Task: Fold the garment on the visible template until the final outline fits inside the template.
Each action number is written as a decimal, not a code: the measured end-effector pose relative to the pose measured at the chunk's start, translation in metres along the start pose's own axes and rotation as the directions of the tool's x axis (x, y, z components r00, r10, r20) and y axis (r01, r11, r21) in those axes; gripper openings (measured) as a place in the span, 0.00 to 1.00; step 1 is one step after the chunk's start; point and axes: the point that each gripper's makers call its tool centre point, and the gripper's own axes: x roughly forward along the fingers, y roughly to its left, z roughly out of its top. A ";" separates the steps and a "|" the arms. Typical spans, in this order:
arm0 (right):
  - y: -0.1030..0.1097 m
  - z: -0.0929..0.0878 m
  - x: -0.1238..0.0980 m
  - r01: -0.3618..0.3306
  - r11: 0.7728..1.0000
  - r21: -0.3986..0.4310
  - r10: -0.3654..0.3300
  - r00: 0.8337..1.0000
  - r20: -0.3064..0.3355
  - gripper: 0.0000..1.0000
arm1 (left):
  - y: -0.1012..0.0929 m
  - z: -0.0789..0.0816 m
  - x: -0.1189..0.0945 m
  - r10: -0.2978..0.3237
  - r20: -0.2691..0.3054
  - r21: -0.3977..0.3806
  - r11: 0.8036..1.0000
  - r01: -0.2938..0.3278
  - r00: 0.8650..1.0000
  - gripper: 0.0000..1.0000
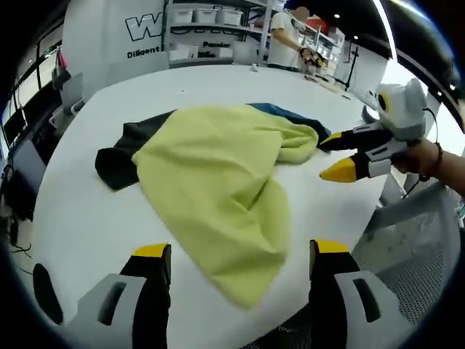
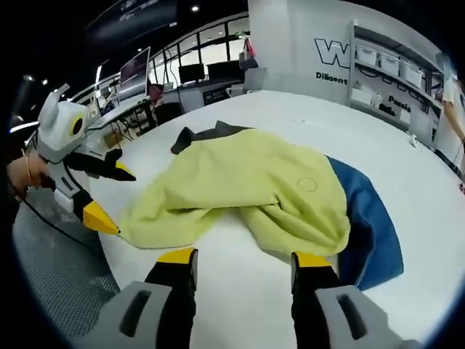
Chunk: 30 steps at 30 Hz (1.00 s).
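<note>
A yellow-green garment (image 1: 218,174) lies crumpled on the white table (image 1: 80,218). A black cloth (image 1: 120,156) sticks out from under it on one side and a blue piece (image 1: 287,111) on the other. My left gripper (image 1: 241,251) is open, its jaws wide apart over the garment's near corner. My right gripper (image 1: 328,156) comes in from the right, open, its tips just beside the garment's bunched end. In the right gripper view the garment (image 2: 254,185) covers part of the blue piece (image 2: 370,218), my right gripper (image 2: 245,258) stands open before the bunched fold, and my left gripper (image 2: 116,201) is open at the garment's far corner.
The table's rounded edge (image 1: 341,240) runs close behind my left gripper, with a grey mesh surface (image 1: 414,240) beyond it. Shelves with white bins (image 1: 211,18) and a person (image 1: 280,40) stand at the back. Desks with monitors (image 2: 138,73) line another side.
</note>
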 end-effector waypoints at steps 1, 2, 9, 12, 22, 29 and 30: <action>-0.001 0.000 0.002 0.000 1.000 -0.004 0.000 1.000 -0.006 0.46 | 0.001 -0.004 0.001 -0.002 -0.016 -0.017 1.000 0.002 1.000 0.76; -0.002 0.001 0.005 -0.002 1.000 -0.013 0.002 1.000 -0.006 0.45 | 0.001 -0.007 0.002 -0.006 -0.026 -0.029 1.000 0.005 1.000 0.74; -0.013 -0.005 0.032 0.013 0.999 -0.046 -0.016 0.998 -0.063 0.32 | 0.003 -0.020 0.002 0.004 -0.066 -0.067 0.998 -0.008 0.998 0.62; -0.014 -0.005 0.035 0.013 0.999 -0.046 -0.016 0.998 -0.067 0.29 | 0.003 -0.022 0.002 0.001 -0.075 -0.069 0.998 -0.006 0.997 0.59; -0.027 -0.009 0.039 0.045 0.997 -0.069 -0.053 0.992 -0.111 0.08 | 0.005 -0.029 0.004 0.045 -0.123 0.002 0.999 -0.045 0.991 0.46; -0.024 -0.008 0.033 -0.009 0.999 -0.047 0.002 0.989 -0.147 0.00 | 0.010 -0.032 0.005 0.079 -0.143 0.051 0.996 -0.073 0.987 0.34; -0.021 -0.010 0.030 -0.033 0.998 -0.057 0.022 0.984 -0.175 0.00 | 0.012 -0.032 0.005 0.085 -0.147 0.061 0.995 -0.077 0.985 0.33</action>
